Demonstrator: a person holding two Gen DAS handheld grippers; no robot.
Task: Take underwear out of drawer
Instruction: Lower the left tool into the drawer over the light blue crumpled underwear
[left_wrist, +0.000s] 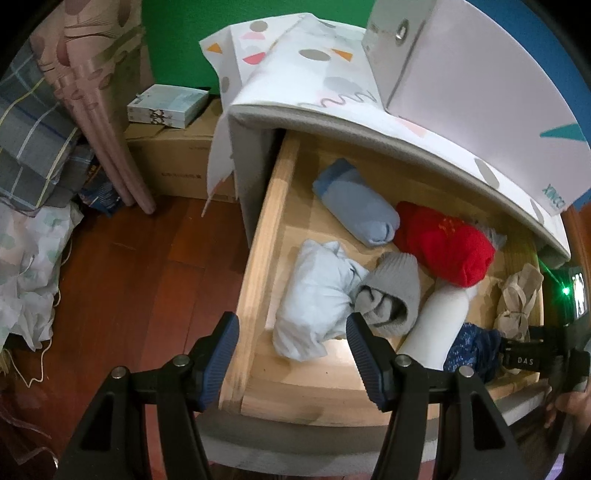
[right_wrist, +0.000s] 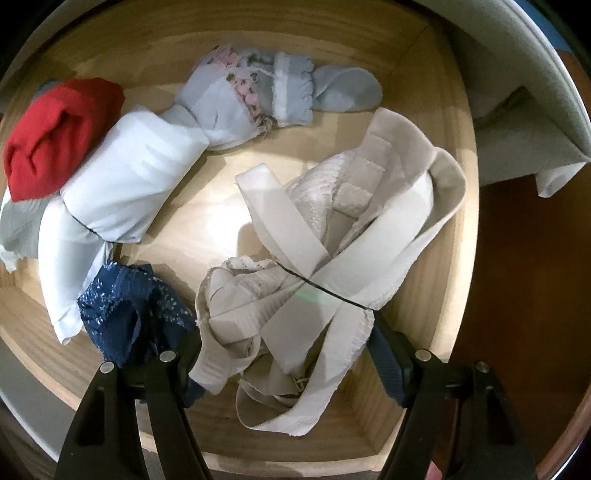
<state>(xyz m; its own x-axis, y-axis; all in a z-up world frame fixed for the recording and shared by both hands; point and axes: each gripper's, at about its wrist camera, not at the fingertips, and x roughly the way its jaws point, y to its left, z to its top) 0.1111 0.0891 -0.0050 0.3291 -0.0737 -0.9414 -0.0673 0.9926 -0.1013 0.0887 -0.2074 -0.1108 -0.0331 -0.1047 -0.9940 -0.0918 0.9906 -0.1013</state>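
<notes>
In the right wrist view, the right gripper (right_wrist: 284, 354) is pointed down into the wooden drawer (right_wrist: 436, 155), its jaws set apart around a beige bra (right_wrist: 332, 236); whether the pads press on it cannot be told. A navy patterned garment (right_wrist: 125, 306) is seen at 9 o'clock of the bra, a white roll (right_wrist: 122, 192) at 10 o'clock. The left gripper (left_wrist: 291, 354) is held apart and empty over the drawer's front corner, near a pale bundle (left_wrist: 314, 295).
</notes>
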